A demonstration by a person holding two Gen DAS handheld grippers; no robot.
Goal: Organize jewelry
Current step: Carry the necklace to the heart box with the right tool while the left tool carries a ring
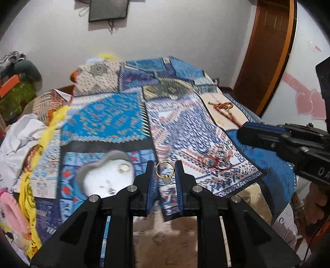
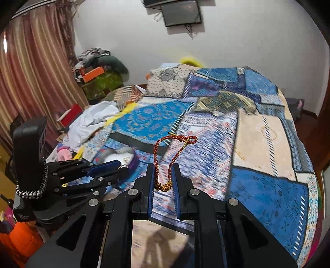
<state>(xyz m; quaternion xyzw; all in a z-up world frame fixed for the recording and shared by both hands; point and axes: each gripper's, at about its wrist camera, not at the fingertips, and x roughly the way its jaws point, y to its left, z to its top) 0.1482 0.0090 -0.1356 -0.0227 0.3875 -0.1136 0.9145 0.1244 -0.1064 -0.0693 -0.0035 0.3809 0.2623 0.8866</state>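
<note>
L claw [image 1: 165, 175] is clenched on a gold ring [image 1: 164, 172] w/ a pale stone, ring upright between the blue pads [image 1: 151, 181], band touching both sides, stone hanging at the low end. R claw [image 2: 164, 183] is clamped on a red-and-gold braided cord bracelet [image 2: 165, 158]; its knotted end sits between the pads [image 2: 176, 185] and the loop stands up ahead of the tips, clear of the patchwork blanket [image 2: 257, 134] on the bed. Just left of and beyond the L claw lies a white heart-shaped dish [image 1: 103, 177] on the blanket, a ring [image 1: 123, 167] and a small blurred item inside. Right of the L claw, near its tips, a thin red-and-metal bangle set [image 1: 215, 161] rests on the blanket. In the right wrist view the L claw [image 2: 115, 168] is to the left, its tips over the dish [image 2: 119, 156]. Far wall: a dark screen [image 2: 180, 13].
</note>
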